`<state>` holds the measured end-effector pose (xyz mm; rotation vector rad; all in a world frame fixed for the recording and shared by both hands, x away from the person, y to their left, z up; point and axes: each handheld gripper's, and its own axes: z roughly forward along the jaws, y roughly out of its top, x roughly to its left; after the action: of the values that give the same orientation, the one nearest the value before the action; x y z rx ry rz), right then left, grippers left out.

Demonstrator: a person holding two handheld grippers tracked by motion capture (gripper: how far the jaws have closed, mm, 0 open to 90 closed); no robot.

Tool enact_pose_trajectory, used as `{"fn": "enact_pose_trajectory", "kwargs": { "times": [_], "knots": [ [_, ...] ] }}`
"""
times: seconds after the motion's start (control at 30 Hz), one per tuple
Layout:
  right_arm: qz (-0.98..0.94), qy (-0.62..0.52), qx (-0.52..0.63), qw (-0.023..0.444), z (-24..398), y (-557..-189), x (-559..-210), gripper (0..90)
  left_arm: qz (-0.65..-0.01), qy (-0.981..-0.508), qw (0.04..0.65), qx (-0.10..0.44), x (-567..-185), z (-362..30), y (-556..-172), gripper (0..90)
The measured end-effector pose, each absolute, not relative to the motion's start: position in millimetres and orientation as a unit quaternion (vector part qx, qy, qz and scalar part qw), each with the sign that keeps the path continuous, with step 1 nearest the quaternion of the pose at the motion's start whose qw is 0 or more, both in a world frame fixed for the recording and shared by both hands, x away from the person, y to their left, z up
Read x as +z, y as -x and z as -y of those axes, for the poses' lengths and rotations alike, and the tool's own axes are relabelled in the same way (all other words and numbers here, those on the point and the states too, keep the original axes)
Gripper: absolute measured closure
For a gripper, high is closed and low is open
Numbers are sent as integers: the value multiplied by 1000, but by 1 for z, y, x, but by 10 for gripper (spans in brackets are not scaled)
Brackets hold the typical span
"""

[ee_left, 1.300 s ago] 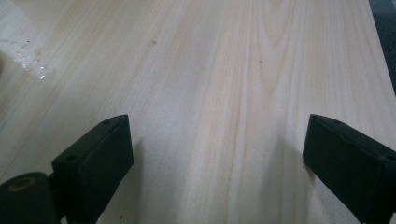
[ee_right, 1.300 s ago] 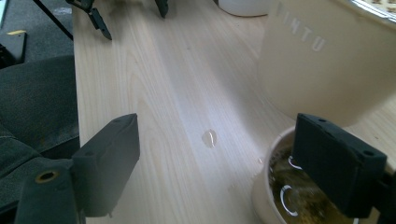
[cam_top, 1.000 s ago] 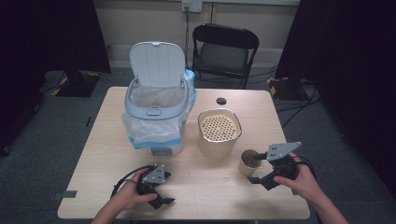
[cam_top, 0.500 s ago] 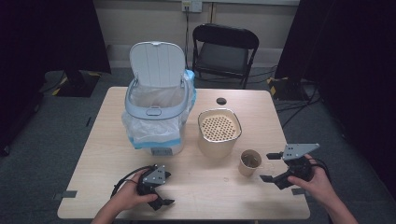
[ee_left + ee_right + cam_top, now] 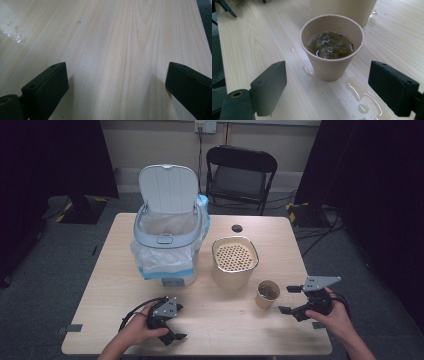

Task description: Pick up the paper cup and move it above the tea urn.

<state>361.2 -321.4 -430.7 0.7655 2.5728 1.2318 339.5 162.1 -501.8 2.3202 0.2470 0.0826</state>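
Observation:
A paper cup (image 5: 268, 293) stands on the right part of the wooden table (image 5: 125, 270). In the right gripper view the cup (image 5: 332, 47) holds brown liquid with a soggy lump in it. My right gripper (image 5: 289, 299) is just right of the cup and points at it. Its jaws (image 5: 327, 64) are open, and the cup stands ahead of them, untouched. My left gripper (image 5: 179, 322) rests near the front edge. Its jaws have just been opening, and only bare wood lies between them (image 5: 117, 66).
A white bin (image 5: 167, 245) with its lid up and a plastic liner stands at the back left. A beige pot (image 5: 235, 257) with a perforated top is beside it. Spilled drops (image 5: 357, 92) lie around the cup. A small black disc (image 5: 236, 228) and a folding chair (image 5: 240, 175) are farther back.
My right gripper has drawn back from the cup toward the table's right edge. The left hand has stayed in place.

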Motion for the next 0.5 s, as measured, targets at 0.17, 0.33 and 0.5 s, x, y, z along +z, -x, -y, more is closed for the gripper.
{"fn": "enact_pose_trajectory", "kwargs": {
  "times": [0.17, 0.33, 0.5],
  "knots": [
    [-862, -268, 420, 93, 322, -365, -441, 150, -97, -914, 393, 33, -502, -162, -340, 41],
    [-858, -268, 430, 88, 319, -369, -448, 150, -97, -914, 392, 33, -502, -162, -340, 40],
    [-861, -263, 428, 83, 314, -373, -456, 150, -97, -914, 392, 33, -502, -162, -340, 41]
  ]
}}
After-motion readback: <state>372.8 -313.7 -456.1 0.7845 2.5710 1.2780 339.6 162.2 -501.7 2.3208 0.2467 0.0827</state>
